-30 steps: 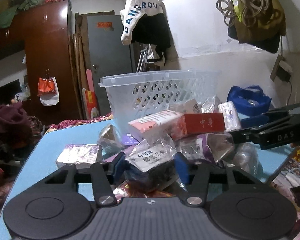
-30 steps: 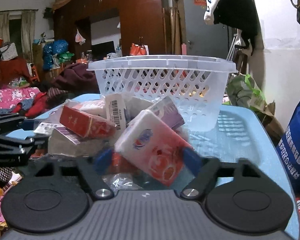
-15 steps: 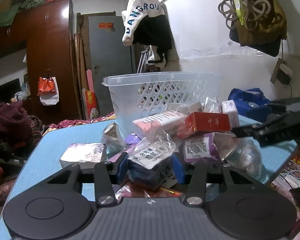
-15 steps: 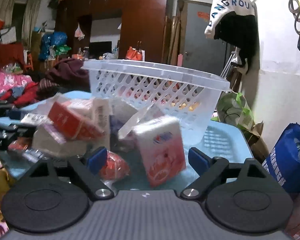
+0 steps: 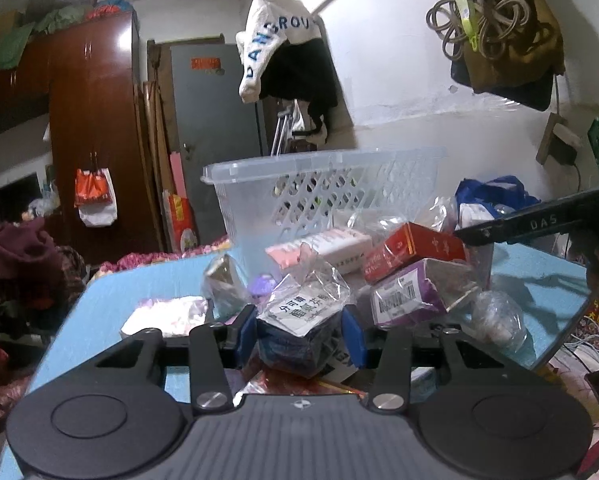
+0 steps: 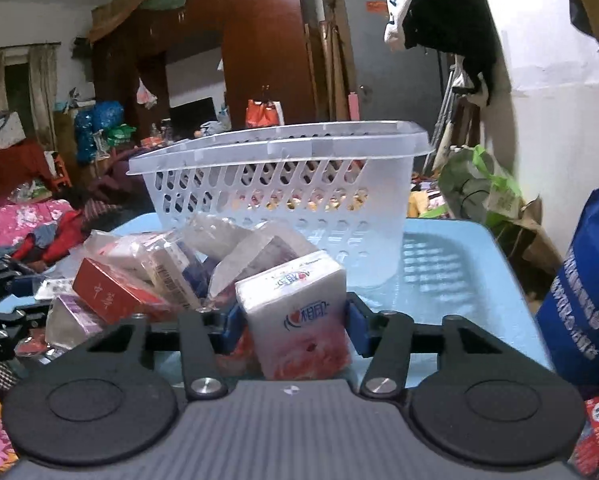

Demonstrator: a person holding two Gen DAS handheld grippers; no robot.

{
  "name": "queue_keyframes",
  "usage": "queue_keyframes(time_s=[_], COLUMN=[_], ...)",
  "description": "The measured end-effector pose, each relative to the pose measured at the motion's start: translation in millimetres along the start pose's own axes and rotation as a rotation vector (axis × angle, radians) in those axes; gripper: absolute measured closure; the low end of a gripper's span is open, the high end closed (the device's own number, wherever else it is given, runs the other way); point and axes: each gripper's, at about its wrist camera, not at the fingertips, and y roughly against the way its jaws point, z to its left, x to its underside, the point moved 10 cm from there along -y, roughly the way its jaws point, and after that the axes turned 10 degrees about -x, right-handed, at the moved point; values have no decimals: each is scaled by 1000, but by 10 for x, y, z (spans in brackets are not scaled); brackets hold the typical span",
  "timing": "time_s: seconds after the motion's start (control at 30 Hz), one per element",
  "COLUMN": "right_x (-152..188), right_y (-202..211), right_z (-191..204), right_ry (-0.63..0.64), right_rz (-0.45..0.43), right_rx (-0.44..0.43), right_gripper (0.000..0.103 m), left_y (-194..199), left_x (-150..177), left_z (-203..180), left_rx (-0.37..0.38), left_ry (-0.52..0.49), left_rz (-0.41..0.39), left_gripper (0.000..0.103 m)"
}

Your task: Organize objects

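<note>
On blue table (image 6: 459,248) (cluttered room): basket (image 6: 283,184).

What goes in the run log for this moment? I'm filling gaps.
left gripper: shut on bagged dark packet | right gripper: jaws just closing, shut on tissue pack | basket: behind pile

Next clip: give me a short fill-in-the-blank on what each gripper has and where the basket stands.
1. The right gripper is closed on a pack of ____ with pink flowers.
2. The left gripper pinches a dark packet in a clear ____ wrapper.
3. The perforated basket stands on the ____ table, behind the pile.

Missing words: tissues; plastic; blue
</note>
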Motion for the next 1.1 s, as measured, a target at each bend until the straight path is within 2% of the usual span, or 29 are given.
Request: queue_keyframes(time_s=[0.13,0.37,0.7,0.8,0.93,1.03,1.1], right_x=[-25,-33,-289,-517,-987,-1378,-1598], right_y=[64,101,332,352,247,86,-46], right_z=[10,-7,5,59,204,315,354], right_ry=[-14,-31,-28,-5,46,92,108], right_rz=[-12,-8,-82,-105,-141,-171,-192], right_rx=[-7,11,27,30,25,7,-3], right_gripper=[49,49,49,49,49,50,50], left_y=[73,75,94,66,-141,-403,-635], left_x=[-81,-129,-358,-583,-1069,-1358,-1490], left_z=[48,138,332,349,362,367,375], left_rx=[-8,-5,-1,13,54,85,74], left_ry=[2,42,139,153,203,262,282], left_rz=[-35,-36,-65,-87,-96,-69,-41], left_gripper=[55,55,55,55,55,55,55])
